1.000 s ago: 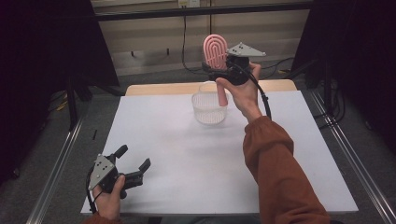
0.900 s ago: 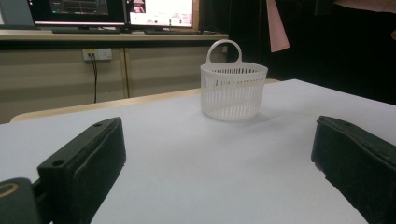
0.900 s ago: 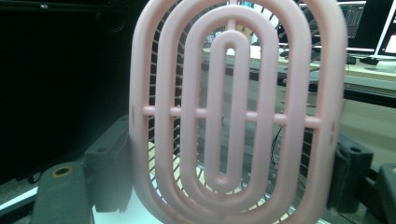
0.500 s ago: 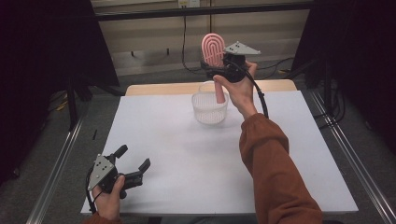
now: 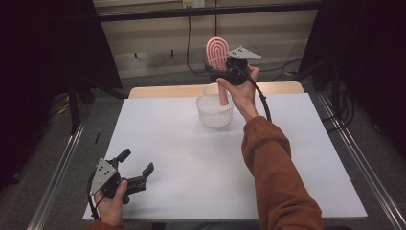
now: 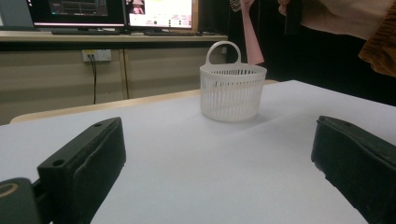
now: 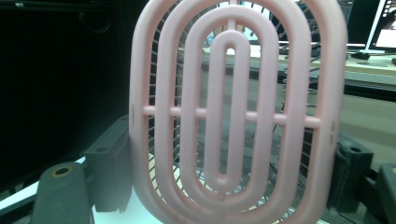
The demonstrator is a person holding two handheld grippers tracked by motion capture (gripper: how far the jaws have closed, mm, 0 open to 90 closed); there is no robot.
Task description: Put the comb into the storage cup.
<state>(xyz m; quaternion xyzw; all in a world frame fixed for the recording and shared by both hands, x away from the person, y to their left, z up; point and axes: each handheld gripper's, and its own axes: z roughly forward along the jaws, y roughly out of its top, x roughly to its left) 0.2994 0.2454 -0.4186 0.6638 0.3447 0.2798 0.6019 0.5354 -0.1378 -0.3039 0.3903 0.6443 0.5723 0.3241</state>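
The right tool (image 5: 225, 72) clenches a pink plastic oval brush with looped ribs (image 5: 217, 51), head up, handle hanging just below into the white slotted plastic basket (image 5: 215, 111), likely for dropping in. Well apart, the left tool (image 5: 136, 168) rests released on the white tabletop (image 5: 191, 163), out of the way.

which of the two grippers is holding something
The right gripper, raised above the white basket: its jaws are closed on the pink brush. The left gripper rests low near the table's front edge with open jaws and nothing between them.
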